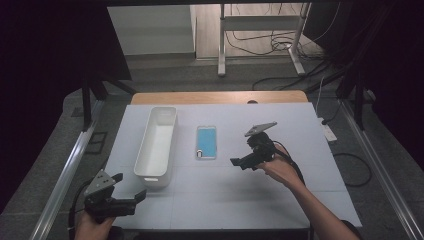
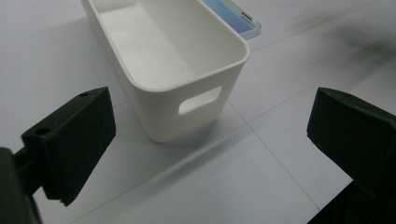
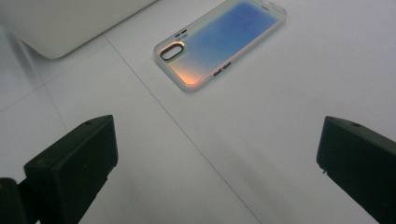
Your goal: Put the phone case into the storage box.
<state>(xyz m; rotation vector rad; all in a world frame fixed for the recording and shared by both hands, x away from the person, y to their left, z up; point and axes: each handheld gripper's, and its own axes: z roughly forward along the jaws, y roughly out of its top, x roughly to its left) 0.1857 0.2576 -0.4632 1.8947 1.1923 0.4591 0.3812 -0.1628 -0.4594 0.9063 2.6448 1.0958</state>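
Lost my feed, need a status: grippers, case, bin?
Both grippers open: left gripper short of bin, right gripper beside phone case. Case flat, untouched, right of bin. Bin empty. Nothing between.

Both grippers are black, boxy tools, each topped by a grey three-cornered plate. The left gripper [image 1: 131, 194], at the lower left of the high view, has two small holes in its plate. The right gripper [image 1: 239, 162], right of centre, trails a black cable along a bare forearm. Close up, the jaws are matt black blocks with small screw holes.
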